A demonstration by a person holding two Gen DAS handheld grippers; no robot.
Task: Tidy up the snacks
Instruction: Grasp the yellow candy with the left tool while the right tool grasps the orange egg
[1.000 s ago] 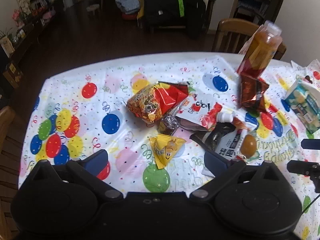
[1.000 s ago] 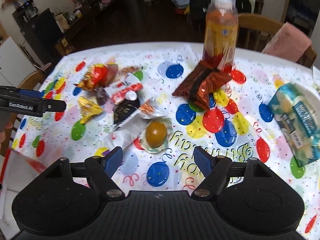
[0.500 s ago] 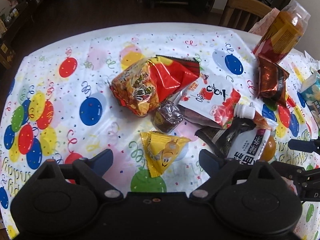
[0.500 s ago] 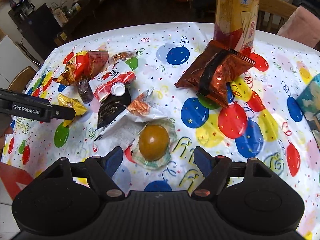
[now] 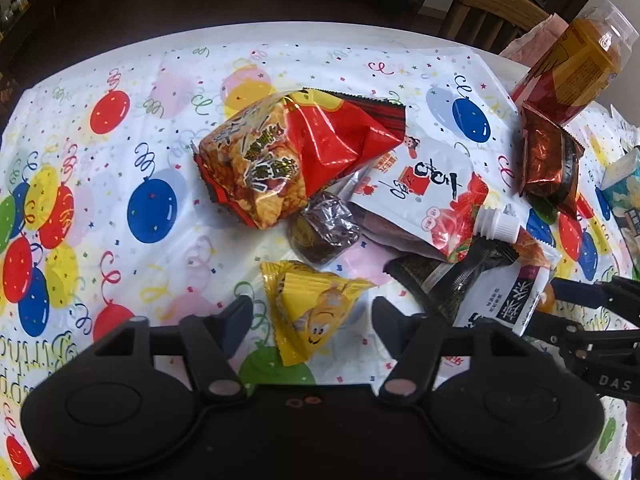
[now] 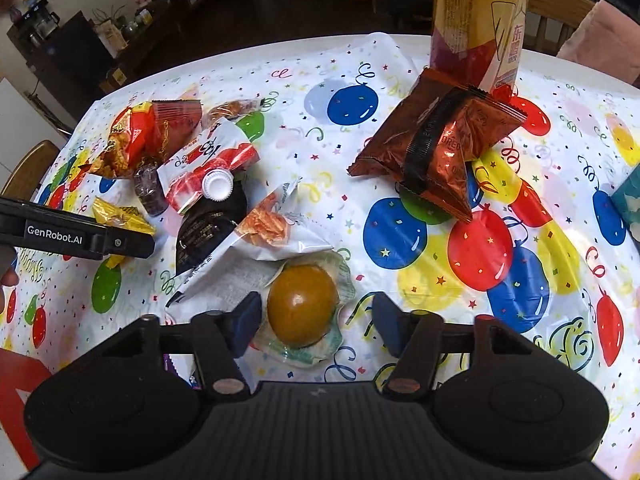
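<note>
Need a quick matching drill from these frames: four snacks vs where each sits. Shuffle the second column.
Things:
1. yellow triangular packet
2. vacuum-packed brown egg
3. brown foil packet
4. white screw cap

Places:
A. leaning against the tall drink bottle
B. between the open left tool's fingers
C. on the black pouch
D. between the open right tool's fingers

Pairs: 1-B, 2-D, 3-A, 4-C

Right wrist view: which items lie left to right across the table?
Small yellow wrapped snack → black pouch with white screw cap → round amber sweet in clear wrapper → copper-brown foil packet with black band → teal package at the right edge.
</note>
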